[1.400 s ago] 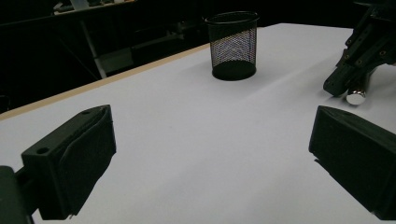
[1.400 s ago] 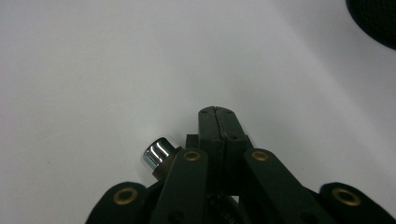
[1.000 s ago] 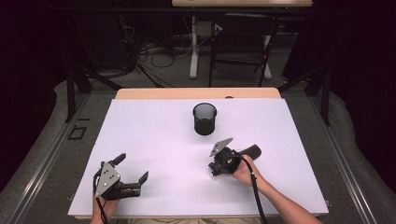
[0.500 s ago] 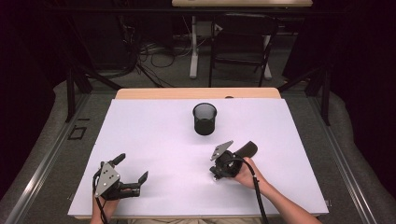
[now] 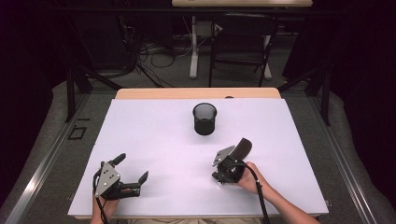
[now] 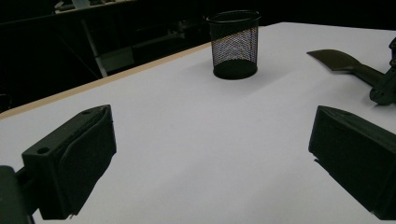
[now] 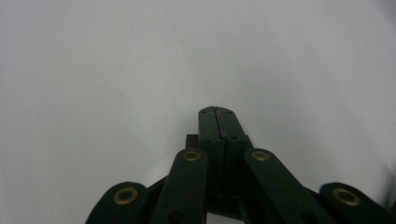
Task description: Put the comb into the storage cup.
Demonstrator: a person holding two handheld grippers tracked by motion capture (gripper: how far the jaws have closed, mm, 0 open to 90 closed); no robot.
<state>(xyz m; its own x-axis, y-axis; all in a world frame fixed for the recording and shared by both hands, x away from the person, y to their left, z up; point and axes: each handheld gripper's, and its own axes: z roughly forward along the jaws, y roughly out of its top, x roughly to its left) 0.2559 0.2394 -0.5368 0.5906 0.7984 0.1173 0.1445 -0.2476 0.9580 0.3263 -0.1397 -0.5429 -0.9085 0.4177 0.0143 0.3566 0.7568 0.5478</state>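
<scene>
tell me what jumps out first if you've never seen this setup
A black mesh cup stands alone toward the far middle of the white table. Nearer the person, the left gripper rests open at the near left, while the right gripper, jaws pressed together, is tilted up right of centre.

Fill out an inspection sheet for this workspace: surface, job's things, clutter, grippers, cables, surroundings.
Surface: white table, bare wood strip along its far edge.
Job's things: black mesh cup upright at centre-far, apart from both grippers; a dark flat blade sticks out past the right gripper toward the cup, what it is cannot be told.
Clutter: nothing seen.
Grippers: left gripper near the front left edge, jaws wide apart, nothing between them; right gripper front right of centre, jaws pressed together, whether on something cannot be told.
Cables: a black cable runs from the right gripper along the forearm; loose cables on the floor beyond.
Surroundings: dark room, grey floor, a chair and desk legs behind.
</scene>
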